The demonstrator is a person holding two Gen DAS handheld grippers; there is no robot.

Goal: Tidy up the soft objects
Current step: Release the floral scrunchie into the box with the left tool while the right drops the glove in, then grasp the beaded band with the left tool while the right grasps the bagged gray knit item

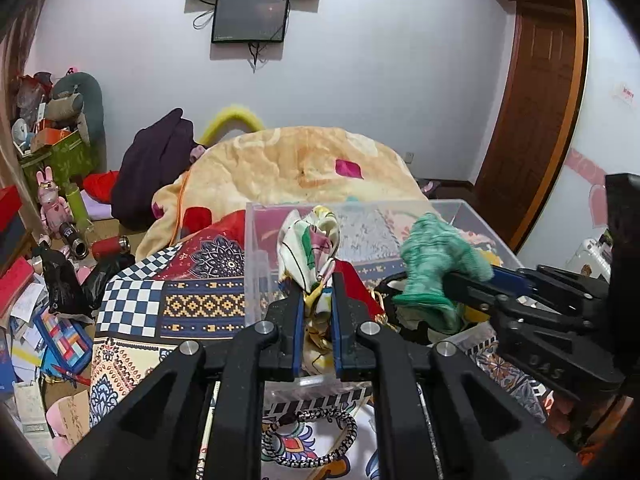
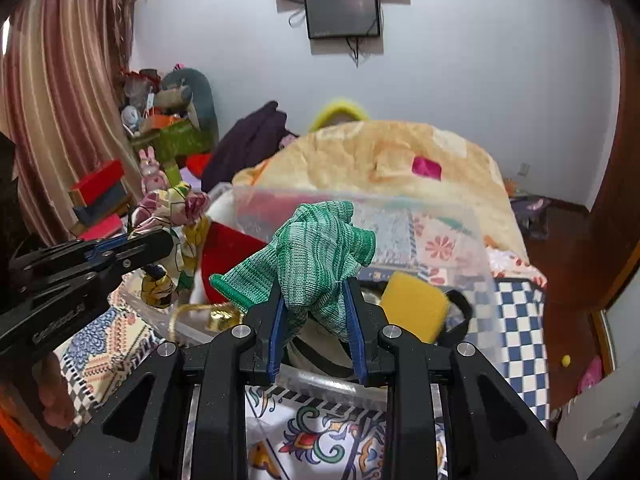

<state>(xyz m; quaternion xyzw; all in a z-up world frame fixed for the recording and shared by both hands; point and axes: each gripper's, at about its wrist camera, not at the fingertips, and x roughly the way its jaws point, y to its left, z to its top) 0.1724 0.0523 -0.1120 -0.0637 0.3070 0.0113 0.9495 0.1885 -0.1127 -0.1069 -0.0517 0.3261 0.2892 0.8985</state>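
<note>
My left tongs (image 1: 316, 292) are pinched nearly closed on a floral scarf (image 1: 310, 240); the cloth bunches up above the tips and a twisted tail hangs down between the blue pads (image 1: 297, 320). My right tongs (image 2: 314, 304) are clamped on a green knit glove (image 2: 316, 252), its cuff sticking out to the left of the tips and the rest crumpled above them. The two loads hang near each other but apart, scarf to the left of the glove, both held over a clear bin (image 1: 256, 264).

Just below my right tips, inside the bin, lie a yellow sponge (image 2: 414, 306), a black strap (image 2: 460, 312) curling round it, and a red cloth (image 2: 228, 252) toward the left wall. A gold-coloured piece (image 2: 220, 316) sits beside the red cloth; what it is I cannot tell.

Under the base of my left tongs a braided black-and-white cord (image 1: 316, 436) lies looped on the patterned spread (image 1: 168, 300) that carries the bin. Beyond the bin rises a heaped beige blanket (image 1: 296, 160), with a dark garment (image 1: 156, 168) to its left. Farther left, the floor is littered with papers (image 1: 28, 308) and a pink rabbit toy (image 1: 50, 204). A screen (image 1: 250, 18) hangs on the far wall.
</note>
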